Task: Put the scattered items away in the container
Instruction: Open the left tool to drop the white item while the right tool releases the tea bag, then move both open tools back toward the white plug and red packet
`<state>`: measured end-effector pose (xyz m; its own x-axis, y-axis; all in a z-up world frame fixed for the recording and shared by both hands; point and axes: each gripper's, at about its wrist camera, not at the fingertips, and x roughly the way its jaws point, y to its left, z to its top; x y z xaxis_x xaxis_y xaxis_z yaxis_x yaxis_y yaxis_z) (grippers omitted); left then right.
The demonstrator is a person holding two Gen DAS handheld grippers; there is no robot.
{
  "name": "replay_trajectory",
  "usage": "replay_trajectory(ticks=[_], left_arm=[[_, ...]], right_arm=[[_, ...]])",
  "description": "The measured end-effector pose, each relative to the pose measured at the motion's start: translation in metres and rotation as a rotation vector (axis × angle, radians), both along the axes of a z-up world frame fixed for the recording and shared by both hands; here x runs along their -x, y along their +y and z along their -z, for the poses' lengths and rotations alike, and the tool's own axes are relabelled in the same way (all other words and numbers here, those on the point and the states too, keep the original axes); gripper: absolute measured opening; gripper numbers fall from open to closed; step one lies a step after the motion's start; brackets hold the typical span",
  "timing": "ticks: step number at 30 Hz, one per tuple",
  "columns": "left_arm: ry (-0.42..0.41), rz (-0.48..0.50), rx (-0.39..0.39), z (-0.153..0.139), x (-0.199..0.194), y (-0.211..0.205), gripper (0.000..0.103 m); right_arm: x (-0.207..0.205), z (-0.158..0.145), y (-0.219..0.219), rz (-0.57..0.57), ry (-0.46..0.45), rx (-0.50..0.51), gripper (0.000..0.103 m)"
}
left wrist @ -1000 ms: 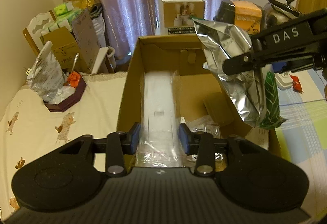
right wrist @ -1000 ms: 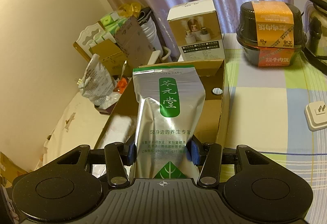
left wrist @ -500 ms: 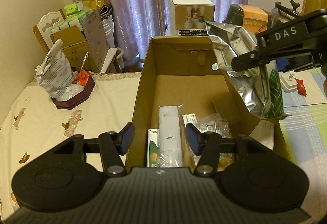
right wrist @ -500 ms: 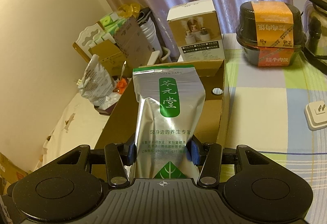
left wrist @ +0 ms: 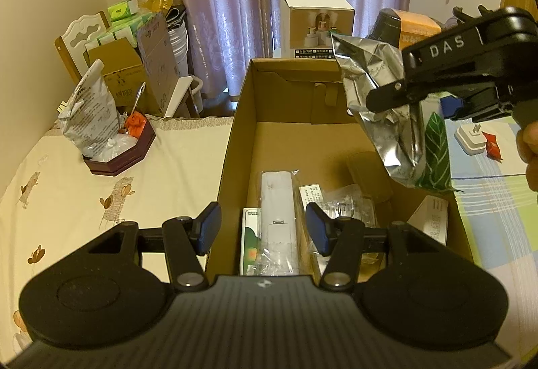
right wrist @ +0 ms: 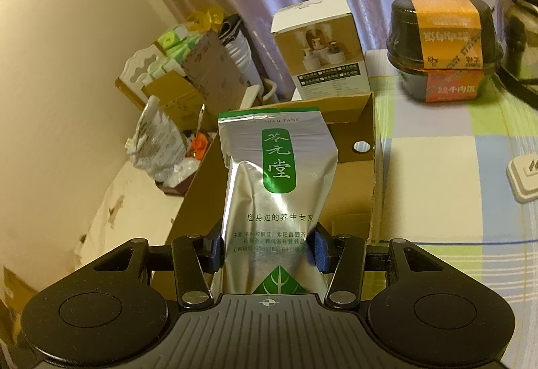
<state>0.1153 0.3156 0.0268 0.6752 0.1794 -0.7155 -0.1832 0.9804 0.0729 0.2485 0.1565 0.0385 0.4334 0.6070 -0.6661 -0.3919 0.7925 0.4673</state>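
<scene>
An open cardboard box [left wrist: 235, 147] stands on the bed and holds a white item wrapped in clear plastic [left wrist: 277, 200], a green-and-white carton [left wrist: 250, 241] and clear packets [left wrist: 346, 206]. My left gripper [left wrist: 263, 229] hangs open above the box's near end with nothing between its fingers. My right gripper [right wrist: 267, 248] is shut on a silver tea pouch with a green label [right wrist: 275, 187], held above the right wall of the box [right wrist: 370, 167]. In the left wrist view the pouch [left wrist: 386, 106] hangs over the box's right side.
A dark tray with a silver bag [left wrist: 90, 113] sits on the bedspread to the left. Behind the box stands a white product box [right wrist: 319, 46]. On the checked cloth to the right are a black food bowl [right wrist: 444, 46], a white plug [left wrist: 470, 138] and a red packet [left wrist: 492, 145].
My left gripper opened, let the wrapped white item drop into the box, and drew back and up. My right gripper held the pouch almost still.
</scene>
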Motion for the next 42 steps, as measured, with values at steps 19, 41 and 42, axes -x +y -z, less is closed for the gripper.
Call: replay_trajectory(ticks=[19,41,42], left_arm=[[-0.001,0.002,0.013,-0.003,0.005,-0.006,0.05],[-0.092,0.066,0.024,-0.058,0.047,-0.072,0.068],[-0.095,0.081,0.024,-0.06,0.049,-0.081,0.073]], right_arm=[[0.004,-0.01,-0.028,0.007,-0.042,-0.043,0.078],[0.086,-0.008,-0.195,0.136,-0.039,0.032,0.08],[0.091,-0.004,-0.208,0.157,-0.029,0.041,0.091]])
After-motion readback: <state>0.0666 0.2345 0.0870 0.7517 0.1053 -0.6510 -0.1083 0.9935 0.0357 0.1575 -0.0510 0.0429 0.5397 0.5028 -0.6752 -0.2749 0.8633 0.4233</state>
